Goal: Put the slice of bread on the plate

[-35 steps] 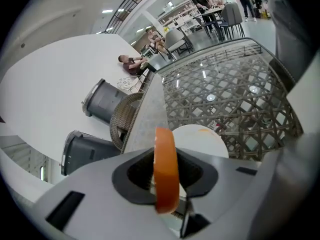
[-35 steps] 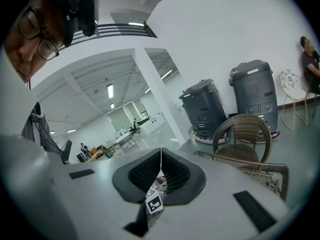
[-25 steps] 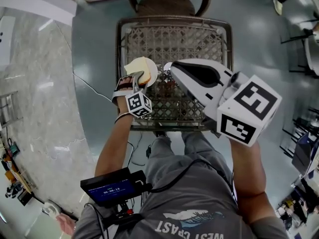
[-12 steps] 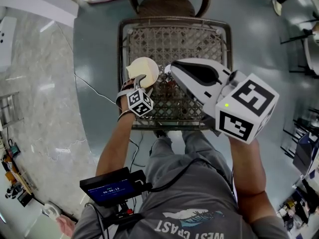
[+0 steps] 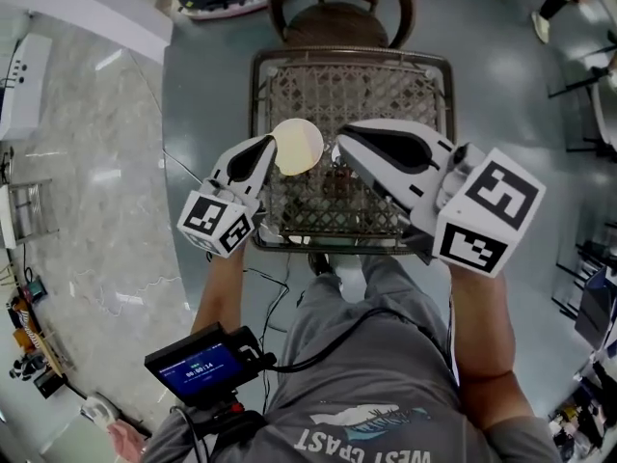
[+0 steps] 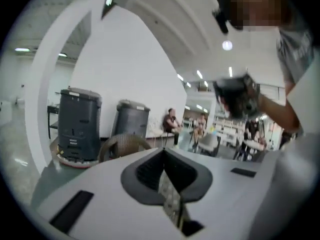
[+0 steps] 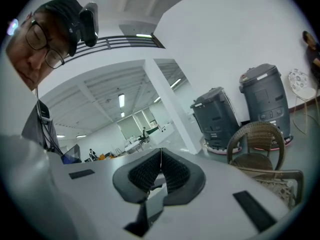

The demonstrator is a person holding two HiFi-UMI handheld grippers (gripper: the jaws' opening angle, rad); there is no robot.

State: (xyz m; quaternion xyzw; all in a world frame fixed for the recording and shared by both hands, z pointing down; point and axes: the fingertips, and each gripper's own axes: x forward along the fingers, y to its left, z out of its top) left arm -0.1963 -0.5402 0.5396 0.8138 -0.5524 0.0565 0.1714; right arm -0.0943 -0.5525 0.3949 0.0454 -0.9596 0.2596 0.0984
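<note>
A round cream disc (image 5: 297,146), the plate with the pale bread slice on it, lies on the wicker table (image 5: 424,75) near its left edge; I cannot tell bread from plate here. My left gripper (image 5: 269,144) hangs high above the table, its tips just left of the disc and apart from it. Its jaws have just been closing and now meet with nothing between them, as the left gripper view (image 6: 164,152) shows. My right gripper (image 5: 339,136) hovers over the table's middle, shut and empty in its own view (image 7: 160,151).
A wicker chair (image 5: 337,8) stands at the table's far side. A dark brownish thing (image 5: 333,177) lies on the table under the right gripper. Grey machines (image 6: 79,124) stand by the white wall. A cable (image 5: 183,172) runs over the floor on the left.
The left gripper has left the bread and plate, risen well above the table and rolled over. The disc stays on the table. The right gripper has lifted slightly.
</note>
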